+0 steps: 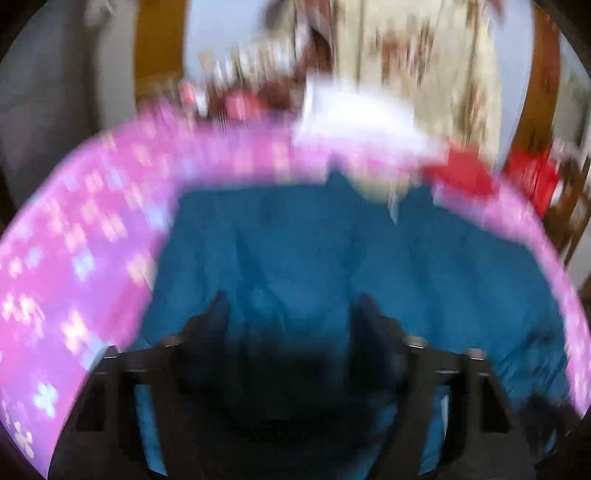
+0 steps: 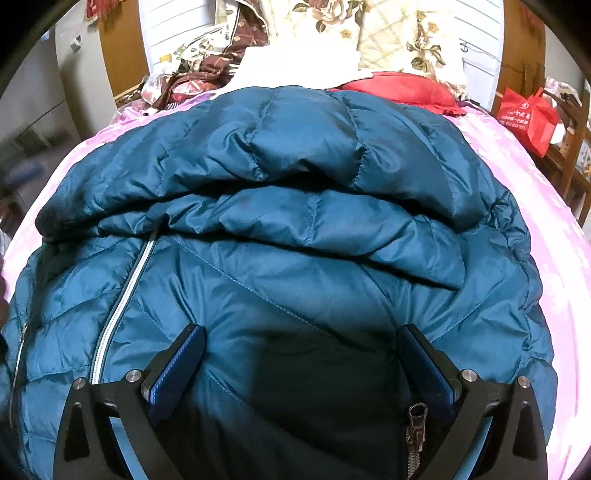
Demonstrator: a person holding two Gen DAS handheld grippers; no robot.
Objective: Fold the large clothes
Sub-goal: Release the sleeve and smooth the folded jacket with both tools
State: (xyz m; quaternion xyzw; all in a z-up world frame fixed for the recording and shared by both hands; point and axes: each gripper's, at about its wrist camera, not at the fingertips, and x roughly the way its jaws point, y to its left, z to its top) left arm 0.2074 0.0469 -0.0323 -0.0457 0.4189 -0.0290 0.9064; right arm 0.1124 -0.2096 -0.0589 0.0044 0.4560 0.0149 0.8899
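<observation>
A teal quilted down jacket (image 2: 295,206) lies spread on the bed and fills most of the right wrist view. One sleeve (image 2: 258,155) is folded across its body, and a white zip (image 2: 122,295) runs down its left side. My right gripper (image 2: 301,332) hovers close over the jacket's lower part with its blue pads (image 2: 177,369) wide apart and nothing pinched; a metal zip pull (image 2: 415,424) lies by the right finger. The left wrist view is blurred. In it my left gripper (image 1: 291,306) stands open over the same jacket (image 1: 314,240), a low puff of fabric between its fingers.
The bed has a pink flowered sheet (image 1: 74,229) (image 2: 546,206). At its head lie a red cushion (image 2: 399,88), floral quilts (image 2: 388,33) and a heap of brown patterned cloth (image 2: 207,66). A red bag (image 2: 528,114) hangs by wooden furniture on the right.
</observation>
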